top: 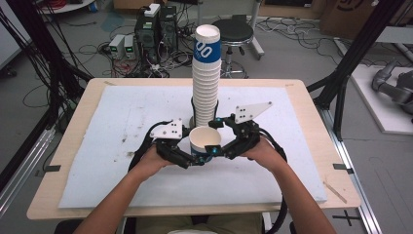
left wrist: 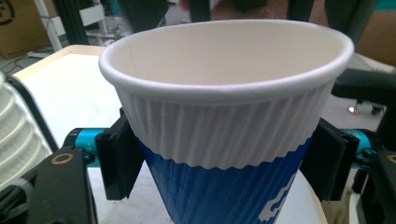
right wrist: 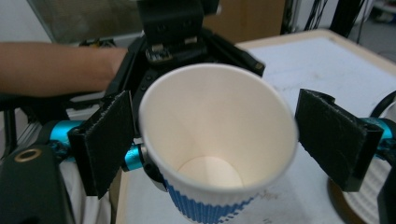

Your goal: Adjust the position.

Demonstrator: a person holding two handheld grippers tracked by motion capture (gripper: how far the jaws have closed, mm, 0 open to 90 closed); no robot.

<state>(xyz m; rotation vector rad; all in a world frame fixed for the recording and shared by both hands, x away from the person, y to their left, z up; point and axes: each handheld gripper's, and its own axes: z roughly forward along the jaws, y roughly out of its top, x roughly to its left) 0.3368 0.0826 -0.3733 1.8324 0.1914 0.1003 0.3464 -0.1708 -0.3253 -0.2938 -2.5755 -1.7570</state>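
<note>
A white paper cup with a blue ribbed lower half (top: 205, 140) is held just above the white mat, in front of a tall stack of matching cups (top: 206, 73). My left gripper (top: 194, 146) comes in from the left and is shut on the cup. In the left gripper view both black pads (left wrist: 122, 158) press its sides below the cup's rim (left wrist: 224, 86). My right gripper (top: 215, 135) comes in from the right. Its jaws stand on either side of the cup (right wrist: 215, 140) with a small gap at the right pad (right wrist: 334, 140). It is open.
The white mat (top: 122, 141) covers most of the wooden table (top: 73, 126). The stack's ribbed side shows at the left edge of the left gripper view (left wrist: 14, 130). A black stool (top: 233, 33), computers and cables stand on the floor behind the table.
</note>
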